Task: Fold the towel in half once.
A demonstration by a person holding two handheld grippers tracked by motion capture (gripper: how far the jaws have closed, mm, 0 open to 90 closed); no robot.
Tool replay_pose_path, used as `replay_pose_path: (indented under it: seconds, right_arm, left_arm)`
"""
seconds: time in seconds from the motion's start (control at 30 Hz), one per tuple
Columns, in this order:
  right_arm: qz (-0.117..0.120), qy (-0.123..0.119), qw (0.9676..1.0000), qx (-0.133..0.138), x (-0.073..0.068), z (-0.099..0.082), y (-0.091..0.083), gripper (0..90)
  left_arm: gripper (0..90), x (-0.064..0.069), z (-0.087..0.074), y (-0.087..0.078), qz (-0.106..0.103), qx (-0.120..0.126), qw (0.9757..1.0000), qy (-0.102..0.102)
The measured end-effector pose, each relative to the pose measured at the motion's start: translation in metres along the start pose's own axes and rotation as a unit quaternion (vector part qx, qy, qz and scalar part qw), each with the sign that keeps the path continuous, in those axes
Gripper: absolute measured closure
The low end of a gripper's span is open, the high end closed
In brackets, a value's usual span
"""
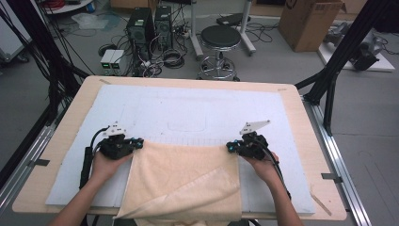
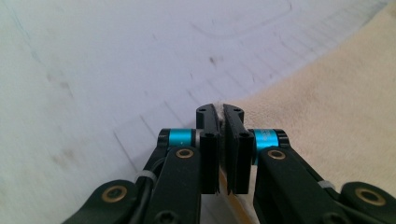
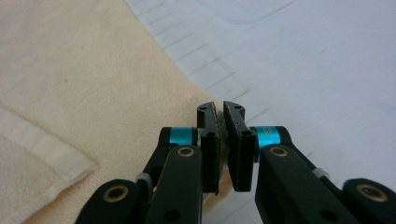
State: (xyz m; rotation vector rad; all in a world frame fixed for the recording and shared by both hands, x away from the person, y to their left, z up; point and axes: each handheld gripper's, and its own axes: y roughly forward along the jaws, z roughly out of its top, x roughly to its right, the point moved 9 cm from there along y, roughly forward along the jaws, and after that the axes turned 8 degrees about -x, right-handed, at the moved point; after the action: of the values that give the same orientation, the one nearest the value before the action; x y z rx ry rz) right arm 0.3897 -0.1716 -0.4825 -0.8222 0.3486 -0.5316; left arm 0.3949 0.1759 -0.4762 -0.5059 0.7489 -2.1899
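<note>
A cream towel (image 1: pixel 181 176) lies on the white mat (image 1: pixel 197 108), and its near part hangs over the table's front edge. A flap is folded over at its right front (image 1: pixel 207 186). My left gripper (image 1: pixel 139 141) is at the towel's far left corner. In the left gripper view its jaws (image 2: pixel 220 112) are pressed together on the towel's edge (image 2: pixel 327 107). My right gripper (image 1: pixel 229 146) is at the far right corner. Its jaws (image 3: pixel 220 111) are shut with towel fabric (image 3: pixel 93 84) pinched between the pads. A hemmed band (image 3: pixel 46 149) runs across the right gripper view at lower left.
The mat covers most of the wooden table (image 1: pixel 301 122). Faint drawn outlines mark the mat (image 1: pixel 188 127) beyond the towel. On the floor behind stand a black stool (image 1: pixel 219 40), computer towers (image 1: pixel 150 26) with cables and a cardboard box (image 1: pixel 308 21). A black frame post (image 1: pixel 341 56) rises at the right.
</note>
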Motion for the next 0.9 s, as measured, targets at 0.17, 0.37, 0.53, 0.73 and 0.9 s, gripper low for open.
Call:
replay_pose_path:
  seconds: [0.17,0.37,0.53,0.73,0.9]
  right_arm:
    - [-0.044,0.01,0.9988,0.016,0.028,0.036,-0.01,85.8]
    - [-0.075,0.039,0.9946,0.06,0.07,0.083,-0.024,85.8]
    - [-0.107,0.05,0.9902,0.074,0.096,0.114,-0.026,85.1]
    - [-0.098,0.106,0.9882,0.05,0.115,0.093,0.003,54.8]
    - [-0.093,0.1,0.9897,0.042,0.1,0.076,0.015,39.9]
  left_arm:
    - [85.7,-0.022,0.05,0.0,0.041,0.038,0.9984,-0.008]
    - [85.7,-0.059,0.107,0.01,0.087,0.044,0.9949,-0.023]
    - [85.1,-0.076,0.143,0.017,0.098,0.059,0.9929,-0.031]
    - [67.1,-0.081,0.115,0.041,0.073,0.013,0.9965,-0.04]
    - [53.8,-0.074,0.09,0.038,0.035,0.024,0.9979,-0.049]
